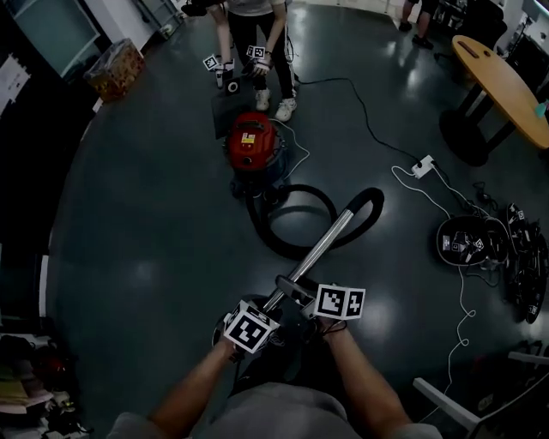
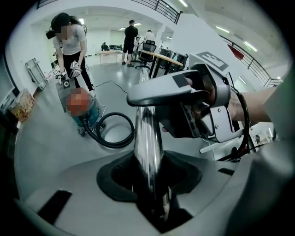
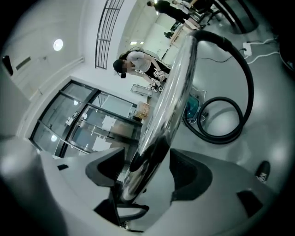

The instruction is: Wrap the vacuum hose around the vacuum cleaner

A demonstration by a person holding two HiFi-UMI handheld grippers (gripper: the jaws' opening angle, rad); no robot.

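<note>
1. Head view — both grippers sit at the lower middle of the frame, on the near end of a shiny metal tube (image 1: 330,237). The left gripper (image 1: 273,303) is just below and left of the right gripper (image 1: 302,290). The tube slants toward the upper right. There the black hose (image 1: 374,206) curls into a loop on the dark floor (image 1: 154,240) and runs to the red vacuum cleaner (image 1: 251,141) above centre. A second person (image 1: 257,26) bends over just beyond it at the top edge.
2. Left gripper view — the tube runs up between the jaws, and the dark pads pinch it from both sides. The right gripper reaches across the tube higher up, from the right. The vacuum cleaner and the hose loop lie at middle left.
3. Right gripper view — the jaws are spread with the tube lying between them, and a gap shows beside the left pad. The hose loop sits at the right, and the vacuum cleaner peeks out just beside the tube.
</note>
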